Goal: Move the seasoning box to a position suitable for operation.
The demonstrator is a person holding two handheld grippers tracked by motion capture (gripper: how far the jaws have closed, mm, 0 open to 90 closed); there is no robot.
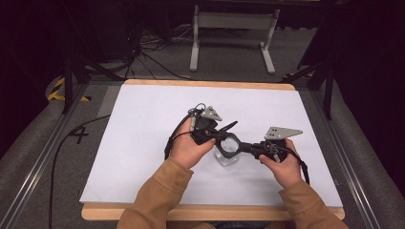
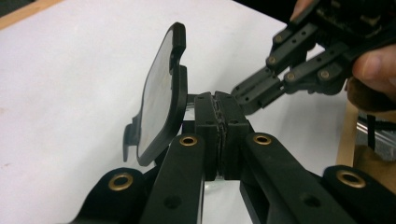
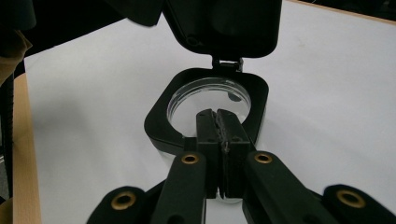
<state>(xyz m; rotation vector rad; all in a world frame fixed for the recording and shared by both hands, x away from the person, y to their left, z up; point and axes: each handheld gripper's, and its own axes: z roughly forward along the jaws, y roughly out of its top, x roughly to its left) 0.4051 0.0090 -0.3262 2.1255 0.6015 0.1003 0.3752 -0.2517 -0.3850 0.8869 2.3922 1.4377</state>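
1. Table point(image 1: 143, 119) under a white sheet takes up most of the high view, with bare wooden edge showing along the far side and the near side. Wide open white surface lies to the left, to the right and on the far side of the hands; dark floor with cables and a grey stand sits beyond the far edge.
2. Person's forearms in tan sleeves point(image 1: 157, 191) come in from the near edge, one hand on each tool, meeting near the middle of the sheet.
3. Left gripper point(image 1: 220, 135) reaches in from the left. In its own view its jaws are pressed together, and they seem to pinch the near rim of the box beside the raised lid point(image 2: 161, 93), though the contact itself is hard to make out.
4. Right gripper point(image 1: 242, 146) reaches in from the right. In its own view its jaws are pressed together over the near rim of the box, gripping that edge.
5. Clear box point(image 1: 227, 153) with a black square frame point(image 3: 159, 123) stands on the sheet between the two hands, near the middle and well clear of every table edge. Its hinged lid stands open on the side far from the right gripper.
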